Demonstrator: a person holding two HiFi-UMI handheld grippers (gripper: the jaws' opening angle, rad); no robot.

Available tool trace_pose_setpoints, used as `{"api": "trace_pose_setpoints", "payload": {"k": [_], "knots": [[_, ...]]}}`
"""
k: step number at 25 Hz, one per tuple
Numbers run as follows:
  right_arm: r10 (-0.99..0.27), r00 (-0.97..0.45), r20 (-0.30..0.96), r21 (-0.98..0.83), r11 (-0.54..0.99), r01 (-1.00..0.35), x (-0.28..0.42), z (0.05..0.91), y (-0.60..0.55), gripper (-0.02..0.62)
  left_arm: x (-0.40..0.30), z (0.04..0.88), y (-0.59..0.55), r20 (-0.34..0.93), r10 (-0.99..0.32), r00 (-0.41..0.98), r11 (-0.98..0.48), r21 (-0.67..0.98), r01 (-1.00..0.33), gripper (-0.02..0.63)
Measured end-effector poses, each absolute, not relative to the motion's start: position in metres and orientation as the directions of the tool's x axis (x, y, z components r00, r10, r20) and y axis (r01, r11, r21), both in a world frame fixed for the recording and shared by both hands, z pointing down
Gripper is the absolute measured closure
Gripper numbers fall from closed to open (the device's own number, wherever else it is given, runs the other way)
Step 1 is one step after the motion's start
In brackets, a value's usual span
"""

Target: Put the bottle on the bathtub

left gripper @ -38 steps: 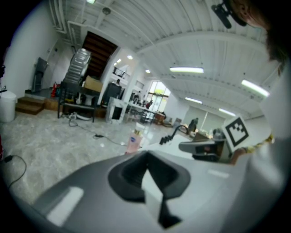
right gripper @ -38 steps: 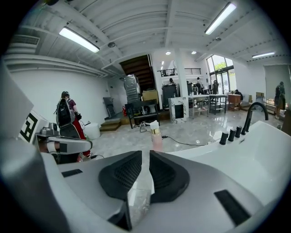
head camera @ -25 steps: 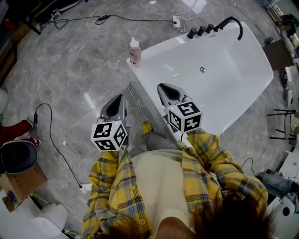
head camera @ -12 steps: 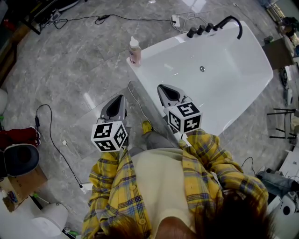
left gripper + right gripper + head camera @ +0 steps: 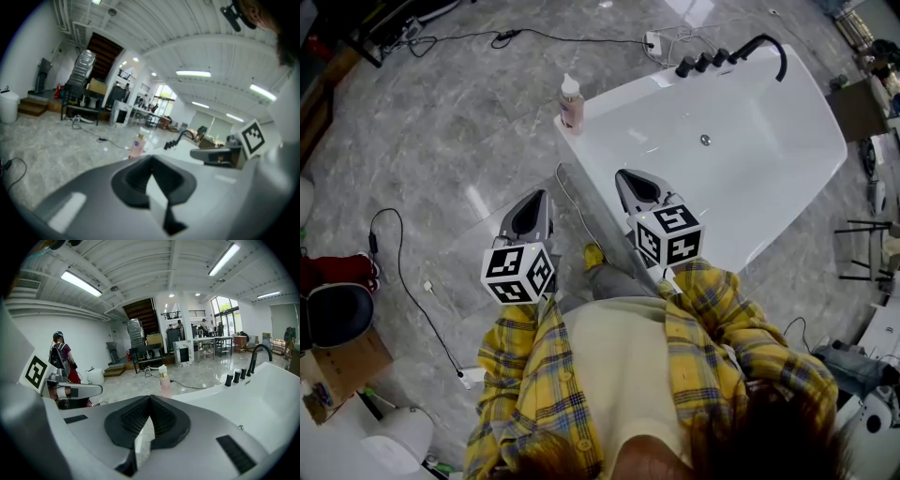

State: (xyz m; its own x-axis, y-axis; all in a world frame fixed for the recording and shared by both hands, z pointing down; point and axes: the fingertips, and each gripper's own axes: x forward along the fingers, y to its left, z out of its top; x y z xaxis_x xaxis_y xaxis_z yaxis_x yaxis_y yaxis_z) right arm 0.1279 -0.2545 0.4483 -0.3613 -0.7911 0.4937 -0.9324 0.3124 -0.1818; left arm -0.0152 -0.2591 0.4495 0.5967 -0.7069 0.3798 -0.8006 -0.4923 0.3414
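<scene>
Standing upright: pink bottle (image 5: 571, 103), white cap, on corner rim of bathtub (image 5: 750, 183), well ahead of both tongs, touched by neither. Nearer in, left tongs (image 5: 536, 202) pressed together, nothing between pads, held over grey marble floor (image 5: 441, 122) just beside tub's outer wall. Alongside, right tongs (image 5: 628, 178) likewise pressed together, empty, over tub's near rim. Beyond right tongs, at tub's far end: black faucet (image 5: 766, 45) and knobs (image 5: 701, 63). Left of left tongs: black cable (image 5: 405, 274) on floor.

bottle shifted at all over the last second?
No. The pink bottle stands upright on the same near-left corner of the white bathtub, and its offset from the black faucet has not changed.
</scene>
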Motion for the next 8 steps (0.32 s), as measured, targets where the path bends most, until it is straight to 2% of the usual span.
{"api": "trace_pose_setpoints", "payload": {"k": [8], "knots": [[-0.786,-0.37,0.496,-0.184,0.321,-0.929,0.1268,0.4466,-0.2593,0.581,-0.0153,0.4473,-0.2613,0.383,-0.709,0.592,-0.49,0.336,-0.804,0.598]]}}
